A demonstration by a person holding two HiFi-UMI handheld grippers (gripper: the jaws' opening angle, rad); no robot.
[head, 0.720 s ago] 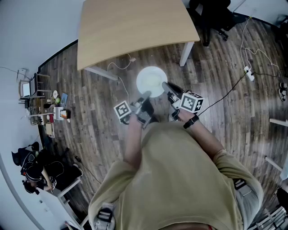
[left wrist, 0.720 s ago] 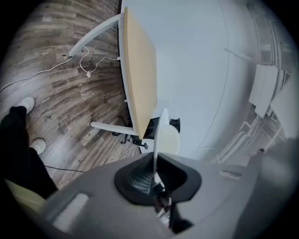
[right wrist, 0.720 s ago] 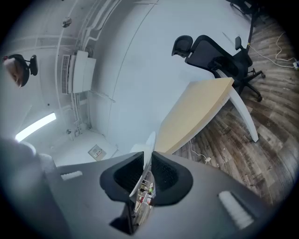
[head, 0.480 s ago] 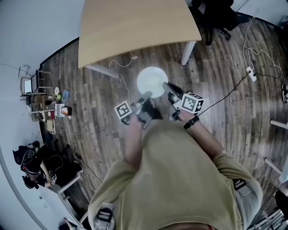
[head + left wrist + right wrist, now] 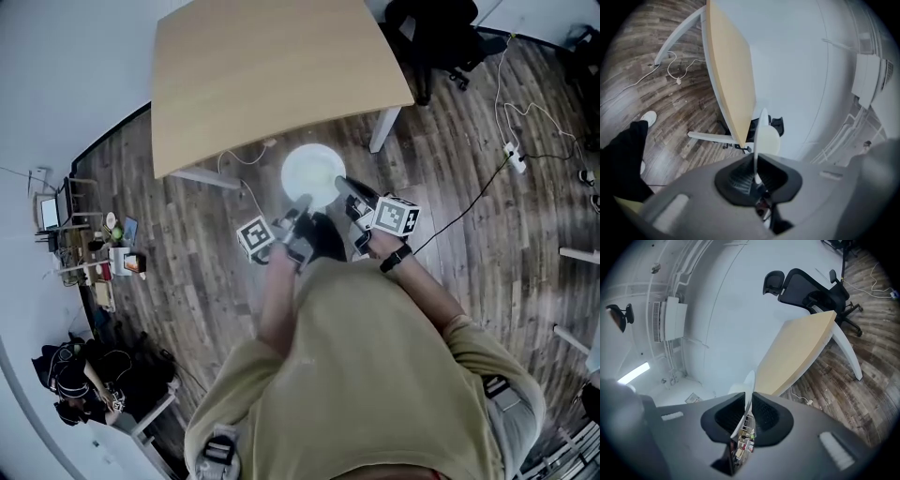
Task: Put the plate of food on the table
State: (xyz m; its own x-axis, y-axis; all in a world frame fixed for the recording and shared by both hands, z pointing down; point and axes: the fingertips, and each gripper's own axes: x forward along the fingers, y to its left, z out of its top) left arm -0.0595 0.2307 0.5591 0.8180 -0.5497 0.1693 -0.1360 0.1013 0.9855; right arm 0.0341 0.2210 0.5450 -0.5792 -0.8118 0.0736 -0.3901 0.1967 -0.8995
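Note:
I hold a white round plate level above the wooden floor, just short of the light wooden table. My left gripper is shut on its near-left rim and my right gripper on its near-right rim. In the left gripper view the plate is edge-on, pinched between the dark pads of the left gripper, with the table beyond. The right gripper view shows the plate's rim clamped in the right gripper. I can make out no food on the plate.
A black office chair stands past the table's right corner. White cables and a power strip lie on the floor to the right. A cluttered shelf stands at the far left. White table legs sit under the front edge.
The plate and both grippers have come closer to the table's front edge. Both grips hold as before.

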